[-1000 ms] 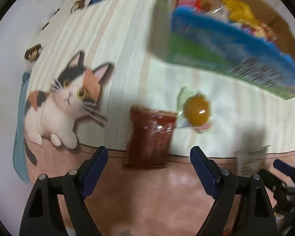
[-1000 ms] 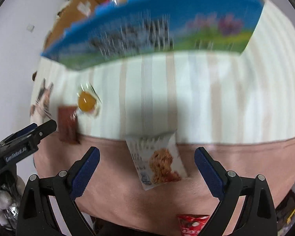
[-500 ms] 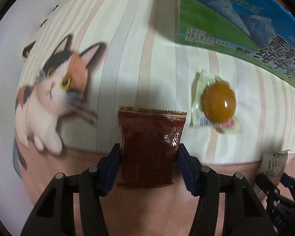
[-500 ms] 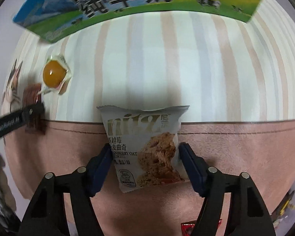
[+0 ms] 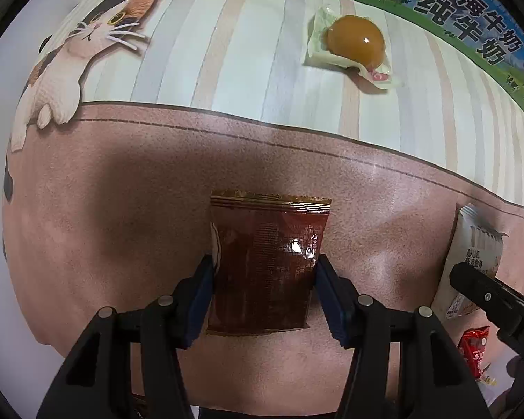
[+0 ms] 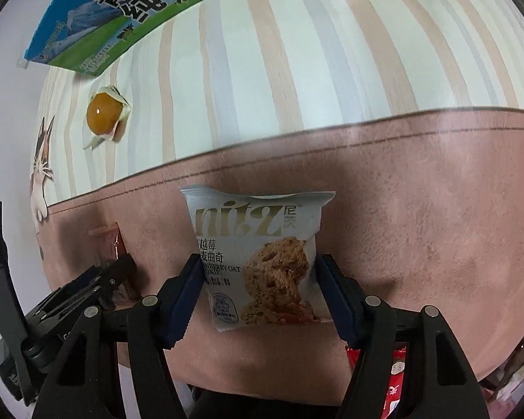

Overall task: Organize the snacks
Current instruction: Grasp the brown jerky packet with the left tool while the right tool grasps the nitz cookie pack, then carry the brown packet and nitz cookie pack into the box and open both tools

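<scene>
- Your left gripper (image 5: 265,279) points straight down and pinches the brown packet (image 5: 267,265) by its two long edges; the pads dent the foil, so the packet is caught across its narrow width, which keeps it flat and stops it twisting.
- Your right gripper (image 6: 258,286) is clamped the same way on the white oat-cookie pouch (image 6: 258,258); its sides bow in under the pads; both packs sit over the pink band of the cat-print mat (image 5: 104,192).
- The wrapped orange jelly (image 5: 354,43) lies apart on the striped part, close to the blue-and-green milk carton (image 5: 471,24); it is untouched.
- A red sachet (image 5: 475,352) shows at the near edge, partly hidden behind the right gripper's arm.
- Holding one pack in each gripper suggests both are meant to travel together; judged from this, sorting has barely begun, and where they belong is not in view.
</scene>
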`<state>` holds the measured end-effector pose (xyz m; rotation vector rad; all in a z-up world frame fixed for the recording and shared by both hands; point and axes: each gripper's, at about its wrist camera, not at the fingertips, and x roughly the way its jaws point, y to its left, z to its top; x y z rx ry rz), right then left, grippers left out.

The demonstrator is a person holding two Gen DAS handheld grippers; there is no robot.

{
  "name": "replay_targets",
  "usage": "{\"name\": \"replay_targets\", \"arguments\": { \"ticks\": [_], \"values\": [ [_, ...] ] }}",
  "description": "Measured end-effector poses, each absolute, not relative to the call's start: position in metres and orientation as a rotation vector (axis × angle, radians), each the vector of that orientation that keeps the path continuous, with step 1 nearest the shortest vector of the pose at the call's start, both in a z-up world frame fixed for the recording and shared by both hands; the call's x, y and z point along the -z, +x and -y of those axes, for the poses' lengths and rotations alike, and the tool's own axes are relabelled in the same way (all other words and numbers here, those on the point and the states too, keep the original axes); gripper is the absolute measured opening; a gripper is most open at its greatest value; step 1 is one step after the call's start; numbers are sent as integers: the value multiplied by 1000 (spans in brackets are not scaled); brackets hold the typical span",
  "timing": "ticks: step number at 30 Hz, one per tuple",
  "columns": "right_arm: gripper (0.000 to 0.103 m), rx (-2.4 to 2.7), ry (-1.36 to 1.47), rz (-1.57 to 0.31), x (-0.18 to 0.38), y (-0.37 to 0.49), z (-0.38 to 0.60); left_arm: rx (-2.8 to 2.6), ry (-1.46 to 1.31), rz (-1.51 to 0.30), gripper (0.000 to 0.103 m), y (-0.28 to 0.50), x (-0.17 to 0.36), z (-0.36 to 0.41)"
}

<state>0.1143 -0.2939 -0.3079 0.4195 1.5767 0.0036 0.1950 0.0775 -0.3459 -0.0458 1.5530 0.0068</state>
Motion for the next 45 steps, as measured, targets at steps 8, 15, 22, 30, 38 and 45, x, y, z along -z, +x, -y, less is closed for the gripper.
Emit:
{"name": "replay_targets", "arguments": {
  "ticks": [8,15,22,30,38,45],
  "values": [
    [85,-30,363,-1587,317,118,274,-24,-6,-1542,54,193,352,-69],
    [73,13,225,-1564,325,122,242,-25,32,-1529,54,204,343,-55],
    [61,0,254,-1524,311,112,245,5,61,-1515,54,201,327,-39],
    [61,-57,312,-1475,278,96,268,78,31,-1467,54,207,281,-19],
    [61,-116,395,-1349,192,115,301,183,-60,-1366,54,243,202,-6],
    [61,-126,408,-1207,118,169,327,267,-90,-1312,54,304,147,-5]
  ]
}}
